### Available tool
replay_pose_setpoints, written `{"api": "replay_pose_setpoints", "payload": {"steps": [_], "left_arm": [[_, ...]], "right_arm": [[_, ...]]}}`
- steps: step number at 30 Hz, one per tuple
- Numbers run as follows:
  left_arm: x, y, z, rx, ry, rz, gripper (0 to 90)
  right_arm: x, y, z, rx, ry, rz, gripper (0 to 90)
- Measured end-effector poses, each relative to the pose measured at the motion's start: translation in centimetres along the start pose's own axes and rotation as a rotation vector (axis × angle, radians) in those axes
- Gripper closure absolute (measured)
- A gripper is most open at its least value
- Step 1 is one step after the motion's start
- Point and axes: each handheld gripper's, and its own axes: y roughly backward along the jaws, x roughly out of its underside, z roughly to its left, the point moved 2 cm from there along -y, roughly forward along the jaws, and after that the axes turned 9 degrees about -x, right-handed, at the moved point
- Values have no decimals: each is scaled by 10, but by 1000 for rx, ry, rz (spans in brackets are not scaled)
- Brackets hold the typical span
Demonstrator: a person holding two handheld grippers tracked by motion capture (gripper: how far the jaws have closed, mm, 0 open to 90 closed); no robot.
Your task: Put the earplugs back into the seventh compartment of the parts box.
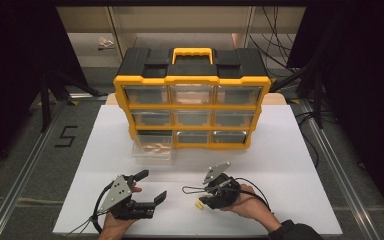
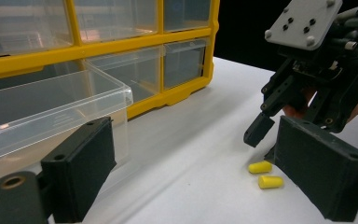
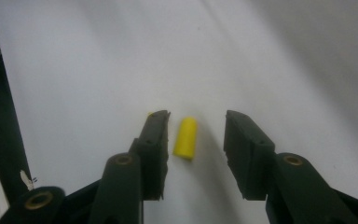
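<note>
On the white table (image 1: 280, 165), bottom-left drawer (image 1: 152, 149) pulled out; right gripper (image 3: 196, 135) straddles one yellow plug (image 3: 186, 137), jaws wide, not yet gripped; left gripper (image 1: 147, 187) wide, empty.

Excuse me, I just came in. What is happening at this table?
A person holds tongs in each hand at a white table. The right tongs are open and lowered around one small yellow plug lying on the table; a second yellow plug lies just beside it. The left tongs are open and hold nothing. Behind them stands a yellow and black drawer cabinet, with its bottom left clear drawer pulled out. Nothing has been lifted yet.
</note>
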Motion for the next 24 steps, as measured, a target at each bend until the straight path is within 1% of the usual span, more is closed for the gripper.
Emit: {"api": "replay_pose_setpoints", "payload": {"steps": [1, 7, 9, 10, 11, 12, 13, 14, 16, 19, 21, 24], "left_arm": [[0, 0, 0, 1, 1, 0, 118], [0, -1, 0, -4, 0, 8, 121], [1, -1, 0, -7, -2, 12, 122], [1, -1, 0, -7, -2, 12, 122], [0, -1, 0, -9, -2, 10, 122], [0, -1, 0, -10, -2, 9, 122], [0, -1, 0, -10, -2, 9, 123], [0, 0, 0, -9, -4, 9, 122], [0, 0, 0, -7, -5, 7, 123], [0, 0, -1, -4, -4, 6, 123], [0, 0, -1, -5, -4, 6, 123], [0, 0, -1, -3, -2, 4, 124]], "right_arm": [[0, -1, -1, 2, 5, 8, 617], [0, -8, -3, -28, -13, 48, 694], [0, -12, -2, -27, -11, 66, 748], [0, -13, -2, -25, -10, 75, 760], [0, -13, -3, -26, -8, 75, 796], [0, -13, -4, -35, -12, 76, 805], [0, -12, -4, -37, -7, 81, 814], [-1, -12, -4, -29, 1, 82, 822], [-2, -10, -3, -19, 22, 68, 829], [-7, -1, -1, -13, 20, 29, 829], [-9, 4, -2, -5, 30, 0, 828], [-13, 12, -5, 12, 26, -43, 826]]}}
